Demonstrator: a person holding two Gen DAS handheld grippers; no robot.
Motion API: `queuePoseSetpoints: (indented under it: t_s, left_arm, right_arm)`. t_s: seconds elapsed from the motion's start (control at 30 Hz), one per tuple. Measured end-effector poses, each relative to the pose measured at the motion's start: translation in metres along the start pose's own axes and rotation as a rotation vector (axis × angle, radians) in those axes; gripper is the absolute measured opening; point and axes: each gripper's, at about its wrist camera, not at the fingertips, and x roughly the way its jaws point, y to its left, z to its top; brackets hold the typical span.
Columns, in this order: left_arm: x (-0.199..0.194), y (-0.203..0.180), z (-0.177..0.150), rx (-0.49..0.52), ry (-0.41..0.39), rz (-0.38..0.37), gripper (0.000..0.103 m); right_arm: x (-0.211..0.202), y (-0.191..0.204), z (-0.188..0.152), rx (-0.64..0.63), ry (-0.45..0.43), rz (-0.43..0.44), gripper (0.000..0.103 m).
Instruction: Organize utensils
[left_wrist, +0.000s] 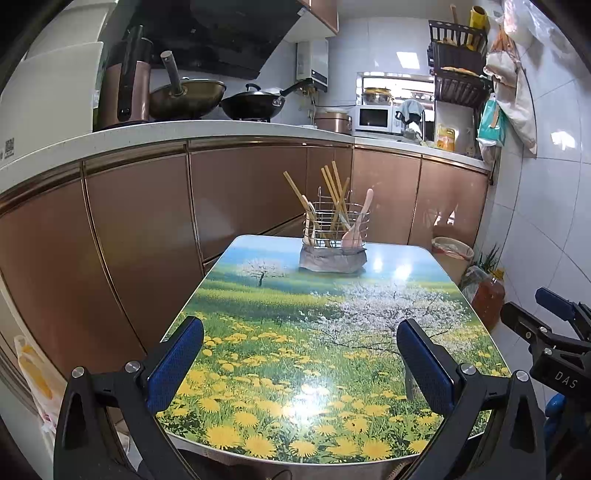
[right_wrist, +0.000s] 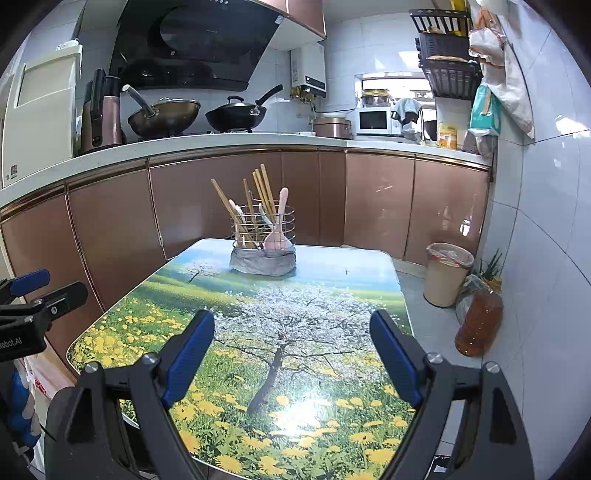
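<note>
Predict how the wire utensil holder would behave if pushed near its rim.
The wire utensil holder is probably light, being open wire. Tall chopsticks leaning above its rim may make it top-heavy and tippable. Its grey cloth base might drag on the glossy table.

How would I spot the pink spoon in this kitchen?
Find the table with the flower-meadow print. At its far end stands a wire utensil holder wrapped in grey cloth at the base. Among tan chopsticks and pale spoons, the pink spoon is the only pink piece, bowl down.
</note>
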Motion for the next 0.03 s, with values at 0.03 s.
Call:
queuePoseSetpoints:
  t_s: [0.03]
  left_arm:
    - [-0.0007, -0.0006, -0.0008, 0.001, 0.000, 0.001, 0.103]
  right_arm:
    - [-0.0013, -0.0009, -0.0002, 0.002, -0.002, -0.002, 0.086]
